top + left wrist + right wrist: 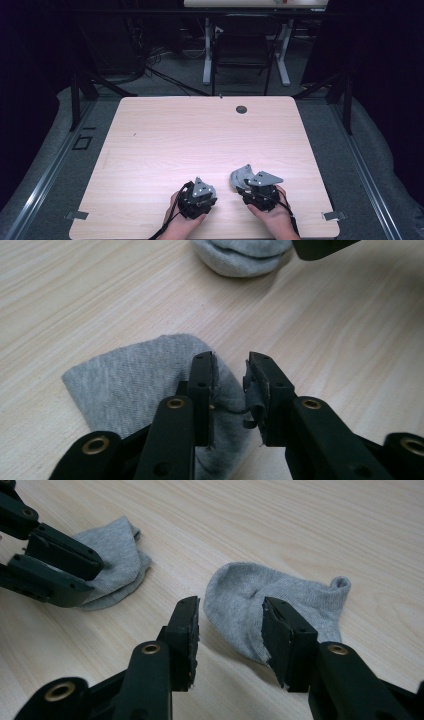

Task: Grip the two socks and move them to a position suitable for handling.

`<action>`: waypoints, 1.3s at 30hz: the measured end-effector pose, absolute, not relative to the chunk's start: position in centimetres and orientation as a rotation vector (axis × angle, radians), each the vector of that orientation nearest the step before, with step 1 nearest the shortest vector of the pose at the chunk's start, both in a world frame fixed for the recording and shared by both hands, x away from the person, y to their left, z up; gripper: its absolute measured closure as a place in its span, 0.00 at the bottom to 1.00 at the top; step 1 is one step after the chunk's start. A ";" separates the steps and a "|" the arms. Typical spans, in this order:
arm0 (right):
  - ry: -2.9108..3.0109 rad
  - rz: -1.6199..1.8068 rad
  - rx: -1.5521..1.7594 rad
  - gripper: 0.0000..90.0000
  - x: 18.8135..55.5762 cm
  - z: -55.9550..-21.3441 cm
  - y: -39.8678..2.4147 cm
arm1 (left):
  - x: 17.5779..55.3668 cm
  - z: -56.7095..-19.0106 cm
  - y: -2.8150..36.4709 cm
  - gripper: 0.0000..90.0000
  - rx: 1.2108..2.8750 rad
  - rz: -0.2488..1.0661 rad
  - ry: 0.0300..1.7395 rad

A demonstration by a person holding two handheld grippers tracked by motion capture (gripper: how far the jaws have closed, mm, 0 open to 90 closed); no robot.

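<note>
- The high view shows the whole pale wooden worktop (200, 135) with a small dark round hole (241, 109) near its far edge. Both of the person's hands come in at the near edge.
- In the high view the left gripper (198, 200) and the right gripper (260, 190) sit close together. A bit of a soft grey sock (240, 176) peeks out just past the right gripper.
- The two gripper views show what the high view cannot: there are two short grey cotton socks, each lying flat on the wood.
- In the left gripper view, the left gripper (230, 375) hangs over the folded grey sock (125, 380). The jaws stand a little apart and pinch nothing. The sock lies under and beside the left jaw. Its near end is hidden behind the black jaws.
- At the top of that view, the other grey sock (240, 257) is cut off by the picture edge, and so is a black bit of the right gripper.
- In the right gripper view, the right gripper (230, 625) has its jaws spread wide. The second grey sock (265, 600) lies between and just past the jaw tips. The right jaw covers part of it. The pads do not squeeze it.
- In that view the left gripper (50, 565) lies over the folded sock (117, 555) at the far left, hiding much of it.
- In the high view the folded sock is too hidden under the left gripper to make out.
</note>
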State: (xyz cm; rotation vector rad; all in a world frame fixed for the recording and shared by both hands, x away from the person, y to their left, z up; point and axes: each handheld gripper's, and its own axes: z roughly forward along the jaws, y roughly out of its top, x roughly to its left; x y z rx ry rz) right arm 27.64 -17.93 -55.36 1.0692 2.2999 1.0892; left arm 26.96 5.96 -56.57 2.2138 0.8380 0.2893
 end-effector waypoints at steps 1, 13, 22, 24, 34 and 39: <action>2.298 1.090 1.070 0.64 27.6 -55.4 -17.9 | 27.0 -56.7 6.0 0.83 2.217 0.294 0.846; 2.301 1.103 1.059 0.66 27.5 -55.3 -17.6 | 26.9 -56.0 6.6 0.97 2.170 0.290 0.842; 2.414 1.115 1.004 0.88 27.6 -55.5 -16.0 | 26.7 -53.6 8.0 0.98 2.080 0.271 0.837; 2.440 1.118 0.985 0.93 27.6 -55.4 -15.4 | 26.7 -53.1 8.5 0.98 2.052 0.267 0.846; 2.554 1.117 0.867 0.99 27.9 -56.2 -10.9 | 26.9 -52.3 10.0 0.98 1.984 0.244 0.872; 2.589 1.092 0.869 1.00 28.3 -56.9 -10.4 | 26.9 -52.3 10.1 0.98 1.980 0.238 0.871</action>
